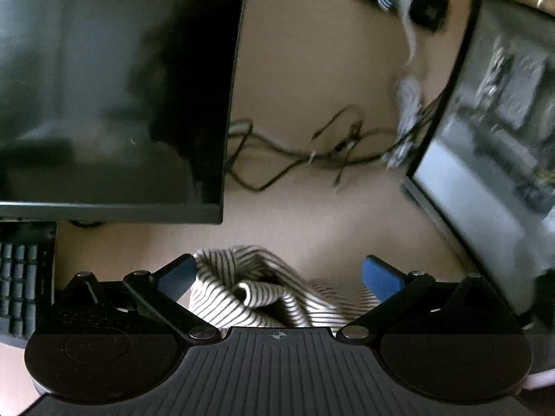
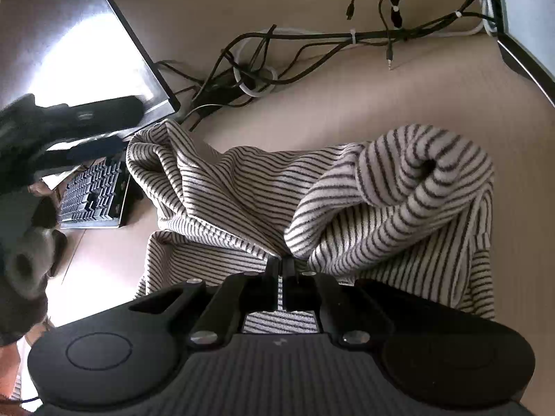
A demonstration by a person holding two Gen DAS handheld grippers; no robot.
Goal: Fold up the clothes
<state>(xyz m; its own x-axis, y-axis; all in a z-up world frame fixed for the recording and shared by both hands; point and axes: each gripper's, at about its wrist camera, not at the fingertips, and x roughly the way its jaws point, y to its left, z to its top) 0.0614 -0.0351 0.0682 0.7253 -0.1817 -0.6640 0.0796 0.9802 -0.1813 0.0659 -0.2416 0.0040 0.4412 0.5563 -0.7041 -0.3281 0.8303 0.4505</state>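
**Ana:** Striped knit fills the low middle of the left wrist view. The garment point(image 1: 256, 291) lies bunched on the desk point(image 1: 312, 208) right in front of the left gripper point(image 1: 281, 274), between its two blue pads and a little beyond them.

**Ben:** And the jaws there?

**Ana:** Spread wide. Cloth sits close against the left pad point(image 1: 177, 274); whether it touches, I cannot tell. The right pad stands clear of it. Nothing is pinched. Behind the cloth are a dark monitor point(image 1: 111, 86), a keyboard point(image 1: 20, 287) and a tangle of cables point(image 1: 295, 145).

**Ben:** Now the right wrist view.

**Ana:** The right gripper point(image 2: 281, 263) has its jaws drawn together on a fold of the same garment point(image 2: 225, 187), at the near edge where several creases meet. From that pinch the cloth fans away from the camera: one flatter panel runs off to the left toward the keyboard point(image 2: 93, 197), and a rolled sleeve or hem point(image 2: 423, 173) humps up on the right.

**Ben:** So its length runs which way?

**Ana:** Roughly across the view, left to right, though it is too crumpled to name an axis firmly. The right gripper has hold; the left one point(image 2: 66, 128), seen blurred at the far left edge, hangs near the cloth's left corner. My judgement: any fold or spreading turns on the left jaws closing on that left edge.
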